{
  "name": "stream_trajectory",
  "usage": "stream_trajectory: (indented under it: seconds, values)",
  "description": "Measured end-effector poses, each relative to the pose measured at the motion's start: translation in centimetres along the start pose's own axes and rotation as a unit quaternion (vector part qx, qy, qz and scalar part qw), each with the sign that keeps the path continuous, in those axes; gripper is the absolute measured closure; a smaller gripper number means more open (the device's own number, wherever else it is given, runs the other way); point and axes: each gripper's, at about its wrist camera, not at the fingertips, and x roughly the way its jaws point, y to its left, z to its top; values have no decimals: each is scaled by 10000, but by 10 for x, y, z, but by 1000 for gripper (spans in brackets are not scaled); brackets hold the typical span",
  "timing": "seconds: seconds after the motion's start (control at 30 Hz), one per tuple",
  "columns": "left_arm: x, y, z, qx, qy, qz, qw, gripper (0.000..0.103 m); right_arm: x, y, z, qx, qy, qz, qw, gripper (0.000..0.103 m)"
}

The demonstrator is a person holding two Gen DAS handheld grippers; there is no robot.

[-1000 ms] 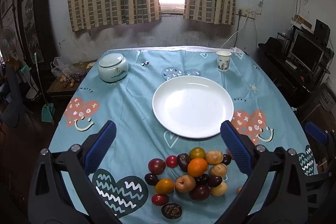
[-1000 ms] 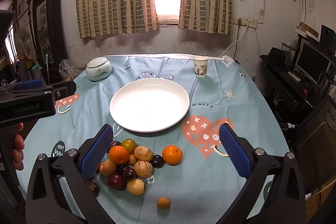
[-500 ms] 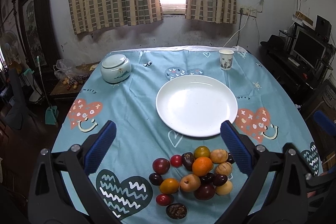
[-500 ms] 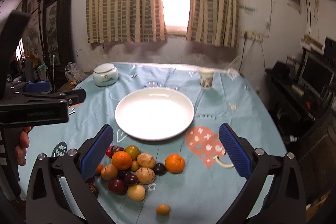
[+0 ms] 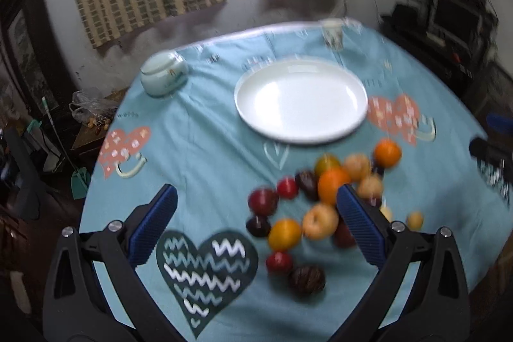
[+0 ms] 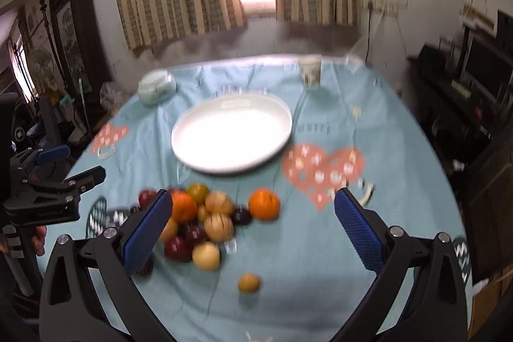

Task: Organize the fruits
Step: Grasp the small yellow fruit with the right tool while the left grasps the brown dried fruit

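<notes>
A pile of mixed fruit lies on the blue tablecloth in front of an empty white plate [image 5: 301,104], which also shows in the right wrist view [image 6: 232,133]. The pile holds an orange [image 5: 332,181], a red plum [image 5: 263,201], a yellow pear-like fruit [image 5: 320,221] and several others. In the right wrist view one orange [image 6: 264,204] sits at the pile's right and a small brown fruit [image 6: 248,282] lies apart, nearer me. My left gripper [image 5: 256,220] is open and empty above the pile's left side. My right gripper [image 6: 248,220] is open and empty above the pile. Both views are blurred.
A pale green lidded jar [image 5: 164,78] stands at the table's back left and a paper cup [image 5: 333,34] at the back right. The left gripper shows at the left edge of the right wrist view [image 6: 48,197]. A desk with screens [image 6: 474,85] stands right of the table.
Both grippers have tipped down and moved closer to the fruit pile; the left one has also swung left, so the pile now sits to its right. Nothing has been picked up.
</notes>
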Motion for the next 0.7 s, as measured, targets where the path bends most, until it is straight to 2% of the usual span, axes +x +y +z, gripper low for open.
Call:
stream_trajectory:
  seconds: [0.1, 0.2, 0.27, 0.33, 0.4, 0.47, 0.53, 0.57, 0.63, 0.7]
  values:
    - [11, -9, -34, 192, 440, -285, 9984, 2, 17, -8, -30, -211, 532, -143, 9983, 1]
    - [17, -6, -58, -23, 804, -637, 9947, 2, 33, -5, -61, -682, 1070, -167, 9918, 1]
    - [21, -6, -67, -144, 1008, -792, 9916, 2, 43, 2, -78, -972, 1263, -190, 9870, 7]
    - [26, -10, -73, -181, 1092, -861, 9901, 2, 52, 5, -88, -1022, 1495, -74, 9834, 21]
    - [28, -13, -76, -206, 1189, -918, 9884, 2, 62, 7, -93, -917, 1692, 119, 9812, 27]
    - [31, -13, -76, -279, 1292, -959, 9866, 2, 74, 8, -93, -920, 1832, 118, 9787, 38]
    - [36, -11, -78, -376, 1419, -1040, 9837, 2, 83, 9, -92, -905, 1996, 168, 9755, 55]
    - [38, -11, -79, -426, 1486, -1051, 9824, 2, 90, 8, -92, -886, 2080, 137, 9740, 57]
    - [41, -10, -80, -520, 1600, -1096, 9796, 2, 95, 8, -93, -808, 2185, 301, 9720, 71]
    - [44, -9, -80, -613, 1648, -1148, 9777, 2, 93, 11, -93, -910, 2130, 362, 9721, 76]
